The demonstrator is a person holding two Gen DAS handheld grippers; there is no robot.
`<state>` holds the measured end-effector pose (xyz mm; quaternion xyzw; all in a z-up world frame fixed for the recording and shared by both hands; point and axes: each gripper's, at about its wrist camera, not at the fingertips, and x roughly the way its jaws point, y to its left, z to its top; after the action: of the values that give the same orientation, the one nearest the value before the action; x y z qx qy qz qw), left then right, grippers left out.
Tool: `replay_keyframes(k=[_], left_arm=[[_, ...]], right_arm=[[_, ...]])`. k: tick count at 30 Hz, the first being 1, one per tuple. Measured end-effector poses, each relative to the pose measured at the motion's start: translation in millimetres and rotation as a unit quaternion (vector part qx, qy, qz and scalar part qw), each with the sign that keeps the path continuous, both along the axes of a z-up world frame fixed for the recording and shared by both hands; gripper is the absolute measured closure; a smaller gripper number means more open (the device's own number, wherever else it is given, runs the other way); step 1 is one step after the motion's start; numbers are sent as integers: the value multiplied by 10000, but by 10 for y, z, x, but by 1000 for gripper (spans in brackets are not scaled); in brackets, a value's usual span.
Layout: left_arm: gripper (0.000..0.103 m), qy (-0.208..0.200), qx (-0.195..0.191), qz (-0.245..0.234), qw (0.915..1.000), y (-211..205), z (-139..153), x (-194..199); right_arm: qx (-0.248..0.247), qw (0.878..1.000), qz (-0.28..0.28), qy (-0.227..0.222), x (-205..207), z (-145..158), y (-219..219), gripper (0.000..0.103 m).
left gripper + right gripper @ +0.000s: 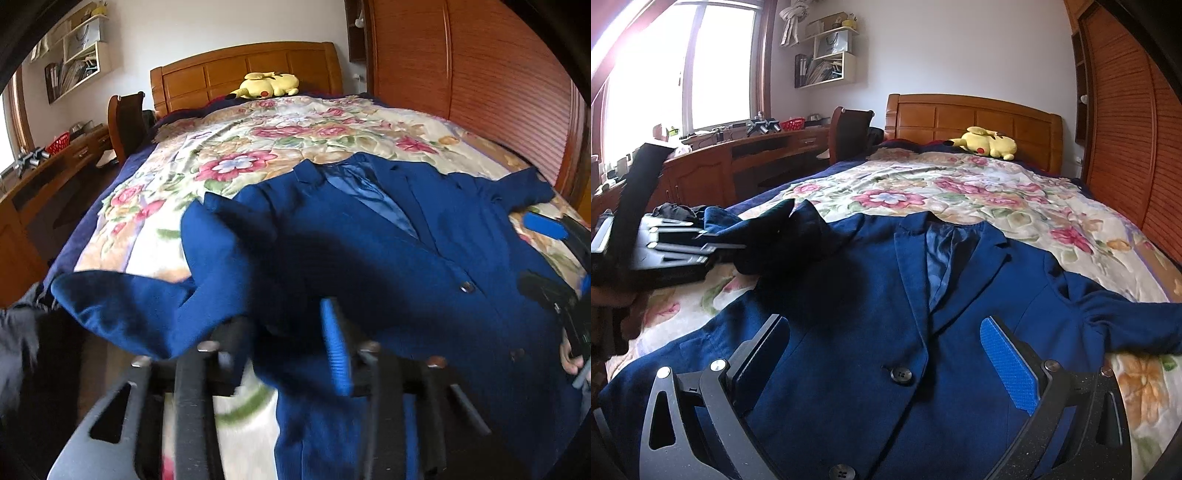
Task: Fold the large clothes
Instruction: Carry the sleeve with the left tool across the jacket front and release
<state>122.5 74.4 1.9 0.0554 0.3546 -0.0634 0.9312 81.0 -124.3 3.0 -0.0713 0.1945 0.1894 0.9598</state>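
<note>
Jacket lying face-up on floral blanket. Left gripper pinching sleeve, lifting it off bed. Right gripper hovering over jacket front, fingers spread wide, gripping nothing.

Bare quilt beyond jacket (plush far)

Daylight floods in from the window, blown out to white glare. A dark shadow falls across the jacket. The left view's foreground smears with motion blur; edges bow and darken.
</note>
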Motion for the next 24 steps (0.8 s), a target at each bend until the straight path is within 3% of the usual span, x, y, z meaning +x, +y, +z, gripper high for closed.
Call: replay_keyframes(k=[3, 5, 6, 8, 16, 24], left_arm=[[61, 13, -9, 80, 10000, 62, 8, -68], [55, -22, 12, 127, 9999, 126, 29, -114], [41, -42, 8, 143, 9999, 155, 36, -125], [23, -147, -65, 198, 9997, 219, 76, -173], [22, -497, 99, 523, 9973, 403, 175, -315], [22, -200, 201, 1118, 9933, 795, -170, -209]], right_arm=[[-4, 10000, 9, 1, 0, 0, -1, 0], [-21, 10000, 26, 2, -6, -3, 2, 0], [-33, 10000, 32, 5, -4, 0, 16, 0], [-58, 10000, 46, 1, -4, -6, 24, 0], [-106, 9999, 82, 4, -2, -14, 19, 0], [-160, 9998, 85, -39, -17, -23, 29, 0]])
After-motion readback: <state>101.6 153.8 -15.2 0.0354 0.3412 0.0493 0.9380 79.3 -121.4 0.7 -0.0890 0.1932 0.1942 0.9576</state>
